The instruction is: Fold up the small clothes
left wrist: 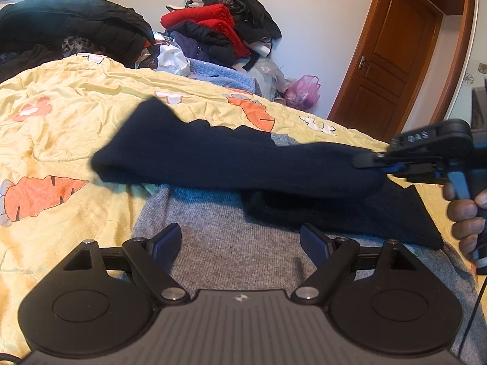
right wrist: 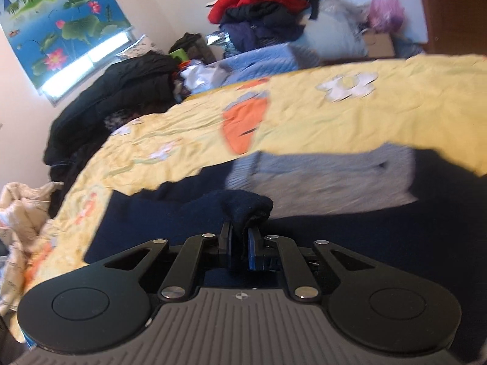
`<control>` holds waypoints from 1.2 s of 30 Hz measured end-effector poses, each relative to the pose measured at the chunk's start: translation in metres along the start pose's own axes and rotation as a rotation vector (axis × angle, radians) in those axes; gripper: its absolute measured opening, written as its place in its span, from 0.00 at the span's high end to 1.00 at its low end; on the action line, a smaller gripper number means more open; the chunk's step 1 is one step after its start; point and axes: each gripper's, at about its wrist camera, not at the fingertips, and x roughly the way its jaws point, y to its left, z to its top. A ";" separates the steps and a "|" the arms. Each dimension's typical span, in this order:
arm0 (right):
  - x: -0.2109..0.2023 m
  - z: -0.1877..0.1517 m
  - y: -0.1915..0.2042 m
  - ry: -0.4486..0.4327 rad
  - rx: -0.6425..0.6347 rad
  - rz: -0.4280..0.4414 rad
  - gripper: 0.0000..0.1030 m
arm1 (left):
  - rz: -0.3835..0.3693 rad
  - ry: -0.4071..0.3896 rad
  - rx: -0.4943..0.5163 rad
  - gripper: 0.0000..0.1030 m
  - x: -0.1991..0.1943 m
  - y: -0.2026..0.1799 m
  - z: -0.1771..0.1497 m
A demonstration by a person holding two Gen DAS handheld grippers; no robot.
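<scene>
Garment: a small grey knit sweater with dark navy sleeves (left wrist: 231,243) lies flat on the yellow quilt with an orange carrot print (left wrist: 76,115), grey body toward the left wrist camera.

Right gripper (right wrist: 240,240): jaws pinched nearly shut on a bunched fold of navy knit, the end of the dark navy sleeve (left wrist: 213,158). In the left wrist view this sleeve hangs off the quilt, stretched sideways across the grey body from the right gripper (left wrist: 365,161) toward its free end at the left. A hand (left wrist: 465,213) grips the tool's handle at the frame's right edge.

Left gripper (left wrist: 240,240): jaws spread wide, nothing between them, hovering just above the lower grey body. Whether the pads (left wrist: 166,240) touch the knit, I cannot tell.

Step in hand (judgement): sleeve fold, with the sleeve lifted and being carried inward over the torso.

Next move calls for (judgement): lay the sleeve flat across the grey panel without twisting it, then release. The left claw could pin the body so it does not drag. The loose sleeve end droops; it may land doubled and need smoothing.

Background: piled clothes in red and black (left wrist: 219,24) by the wall, not involved.
</scene>
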 end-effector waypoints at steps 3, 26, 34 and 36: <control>-0.013 0.005 -0.025 -0.017 0.030 -0.036 0.82 | 0.003 0.001 0.001 0.17 0.000 0.000 0.000; -0.049 -0.009 -0.135 -0.036 0.134 -0.231 0.83 | 0.022 0.012 0.015 0.17 0.002 -0.003 0.000; -0.055 -0.013 -0.132 -0.064 0.141 -0.253 0.72 | 0.028 0.014 0.019 0.17 0.003 -0.005 0.000; -0.071 -0.015 -0.118 -0.159 0.092 -0.312 0.61 | 0.030 0.014 0.020 0.17 0.003 -0.005 0.001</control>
